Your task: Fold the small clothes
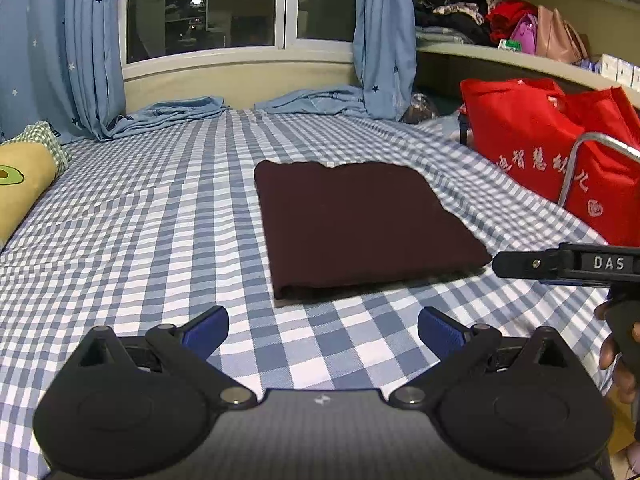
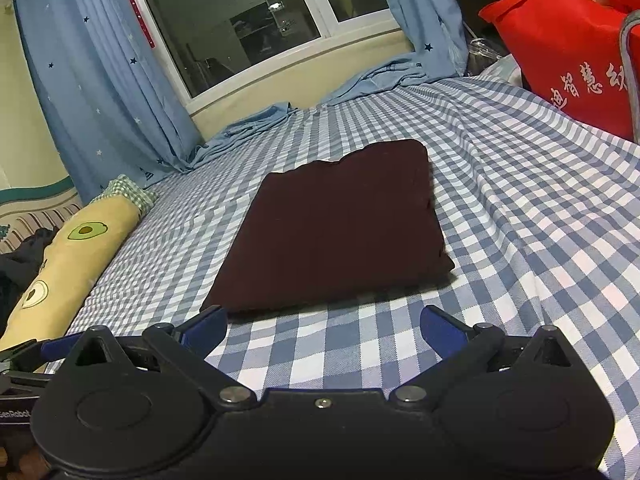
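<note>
Hovering with fingers apart and empty, both the left gripper (image 1: 323,334) and right gripper (image 2: 323,330) are facing the folded maroon garment (image 1: 360,224) mid-bed, likely needing one last fold or setting aside.

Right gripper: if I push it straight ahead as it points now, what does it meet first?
Likely the near edge of the folded dark garment. The open right gripper faces it across a short strip of checked sheet; depth is uncertain.
</note>
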The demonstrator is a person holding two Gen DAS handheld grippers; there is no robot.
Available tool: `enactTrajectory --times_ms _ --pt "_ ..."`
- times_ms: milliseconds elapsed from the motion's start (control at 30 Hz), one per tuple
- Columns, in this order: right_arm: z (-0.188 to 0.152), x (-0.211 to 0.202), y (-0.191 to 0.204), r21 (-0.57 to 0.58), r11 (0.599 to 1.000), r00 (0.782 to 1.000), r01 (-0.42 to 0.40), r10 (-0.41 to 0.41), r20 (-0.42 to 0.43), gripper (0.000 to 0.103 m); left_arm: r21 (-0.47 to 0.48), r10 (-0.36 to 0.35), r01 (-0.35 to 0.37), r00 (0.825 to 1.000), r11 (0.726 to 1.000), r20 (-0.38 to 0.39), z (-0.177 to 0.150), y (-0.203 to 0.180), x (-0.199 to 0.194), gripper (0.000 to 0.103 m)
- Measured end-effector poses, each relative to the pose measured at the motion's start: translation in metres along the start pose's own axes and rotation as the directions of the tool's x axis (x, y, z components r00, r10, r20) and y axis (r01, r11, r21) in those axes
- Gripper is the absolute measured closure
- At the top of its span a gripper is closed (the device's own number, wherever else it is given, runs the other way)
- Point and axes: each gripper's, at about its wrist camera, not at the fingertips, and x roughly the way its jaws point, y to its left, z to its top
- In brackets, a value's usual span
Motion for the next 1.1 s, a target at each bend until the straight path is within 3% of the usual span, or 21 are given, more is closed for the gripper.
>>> enactTrajectory --times_ms 133,1100 --pt "-0.0018 0.0017 0.0009 -0.005 1.000 1.000 -0.001 0.001 -0.007 0.001 -0.027 -0.023 0.023 1.000 0.999 -0.020 -0.0015 0.0035 0.0043 0.000" --pt "-0.0086 -0.0003 0.0024 0.015 0.999 0.999 -0.030 0.030 -0.018 0.001 -0.018 0.012 -0.012 1.000 1.000 -0.012 -0.0050 0.0031 -0.0002 0.000"
